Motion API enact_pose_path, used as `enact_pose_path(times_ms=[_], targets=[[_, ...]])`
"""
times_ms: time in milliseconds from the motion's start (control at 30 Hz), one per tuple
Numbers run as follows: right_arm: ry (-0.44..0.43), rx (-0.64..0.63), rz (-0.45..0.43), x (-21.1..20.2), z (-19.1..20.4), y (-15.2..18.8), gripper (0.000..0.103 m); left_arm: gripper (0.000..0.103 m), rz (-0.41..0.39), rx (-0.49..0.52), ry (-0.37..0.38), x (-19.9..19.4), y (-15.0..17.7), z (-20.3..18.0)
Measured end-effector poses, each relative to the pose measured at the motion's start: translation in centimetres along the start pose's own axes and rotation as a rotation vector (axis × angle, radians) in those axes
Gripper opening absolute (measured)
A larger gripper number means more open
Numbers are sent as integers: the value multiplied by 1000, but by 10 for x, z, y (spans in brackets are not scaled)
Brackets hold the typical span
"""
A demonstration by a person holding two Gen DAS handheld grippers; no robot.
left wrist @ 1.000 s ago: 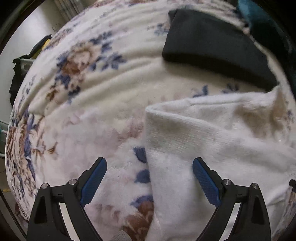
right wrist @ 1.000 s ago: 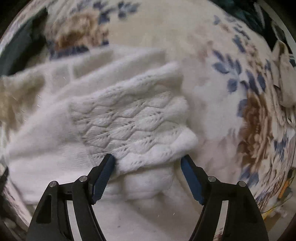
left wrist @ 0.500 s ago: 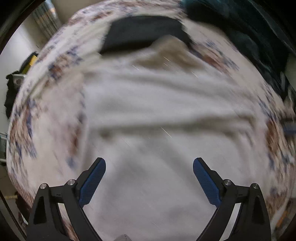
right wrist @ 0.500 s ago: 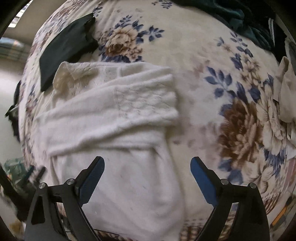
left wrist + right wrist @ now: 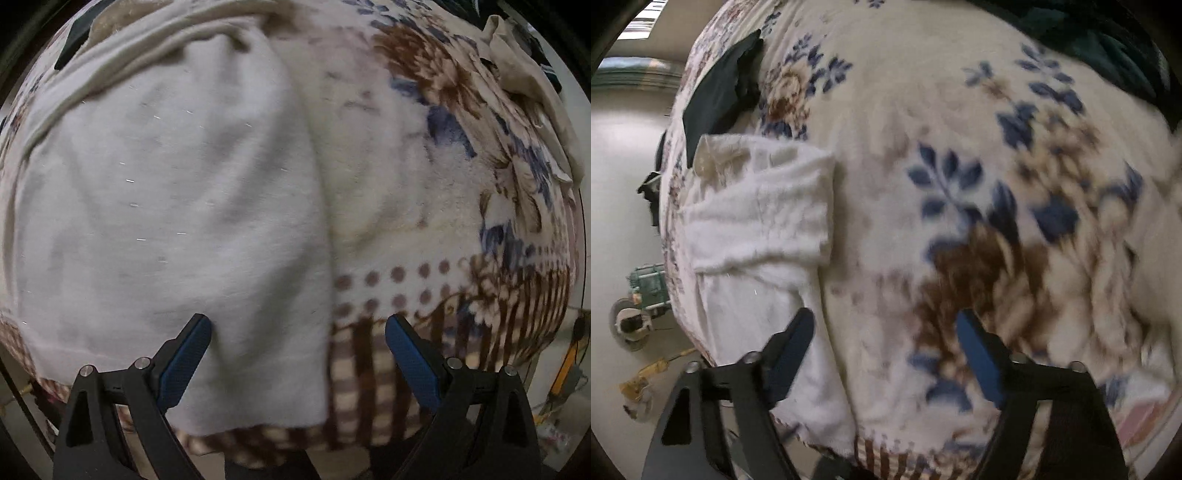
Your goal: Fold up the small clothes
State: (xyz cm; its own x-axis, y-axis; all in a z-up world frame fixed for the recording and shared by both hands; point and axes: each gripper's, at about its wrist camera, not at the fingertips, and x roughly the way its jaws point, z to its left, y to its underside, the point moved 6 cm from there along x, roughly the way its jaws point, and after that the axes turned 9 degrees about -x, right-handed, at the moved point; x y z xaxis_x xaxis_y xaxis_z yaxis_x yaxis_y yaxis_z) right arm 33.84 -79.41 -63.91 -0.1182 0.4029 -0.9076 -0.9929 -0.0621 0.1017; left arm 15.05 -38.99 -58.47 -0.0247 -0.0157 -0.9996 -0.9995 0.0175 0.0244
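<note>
A fleecy cream blanket printed with blue and brown flowers (image 5: pixel 923 110) is spread under everything, and a white knitted garment with one sleeve folded across it (image 5: pixel 757 221) is laid on the blanket's near left part. A folded black cloth (image 5: pixel 716 96) is seen beyond the garment's far end. The left gripper (image 5: pixel 297 354) and right gripper (image 5: pixel 886 354) are held with fingers spread apart over the garment's near right edge, nothing gripped.
</note>
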Motion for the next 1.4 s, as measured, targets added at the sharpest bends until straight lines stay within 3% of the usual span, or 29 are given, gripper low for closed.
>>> enact_pose_path(times_ms=[100, 167, 233, 267, 367, 400, 433, 467, 767, 933, 1033, 1200, 1400], targets=[[-64, -22, -9, 22, 7, -41, 66, 94, 4, 12, -19, 21, -1, -9], [-108, -24, -15, 43, 12, -70, 65, 71, -15, 20, -30, 28, -2, -12], [-157, -2, -13, 64, 17, -95, 63, 16, -58, 18, -31, 24, -5, -10], [-192, 18, -14, 76, 18, -108, 56, 8, -73, 13, -42, 22, -3, -7], [-235, 62, 12, 103, 23, -125, 41, 6, -104, -20, 0, 9, -3, 2], [-248, 67, 30, 112, 26, -128, 33, 5, -116, -27, 7, 4, -3, 6], [-237, 67, 37, 116, 28, -129, 11, 5, -129, -38, 24, -4, -3, 10], [-231, 77, 28, 117, 30, -130, 9, 5, -137, -46, 31, -10, 0, 13], [-199, -3, -75, 47, 84, -144, 7, 5, -167, -309, 153, -92, 4, 87], [-149, -112, -84, 15, 160, -156, 7, 5, -237, -456, 142, -135, 9, 180], [-126, -180, -99, 8, 220, -165, 7, 5, -265, -530, 113, -138, 12, 235], [-52, -279, -94, 43, 332, -185, 7, 5, -254, -632, 132, -107, 16, 319], [84, -348, -39, 147, 442, -207, 7, 5, -157, -726, 215, -50, 24, 400]])
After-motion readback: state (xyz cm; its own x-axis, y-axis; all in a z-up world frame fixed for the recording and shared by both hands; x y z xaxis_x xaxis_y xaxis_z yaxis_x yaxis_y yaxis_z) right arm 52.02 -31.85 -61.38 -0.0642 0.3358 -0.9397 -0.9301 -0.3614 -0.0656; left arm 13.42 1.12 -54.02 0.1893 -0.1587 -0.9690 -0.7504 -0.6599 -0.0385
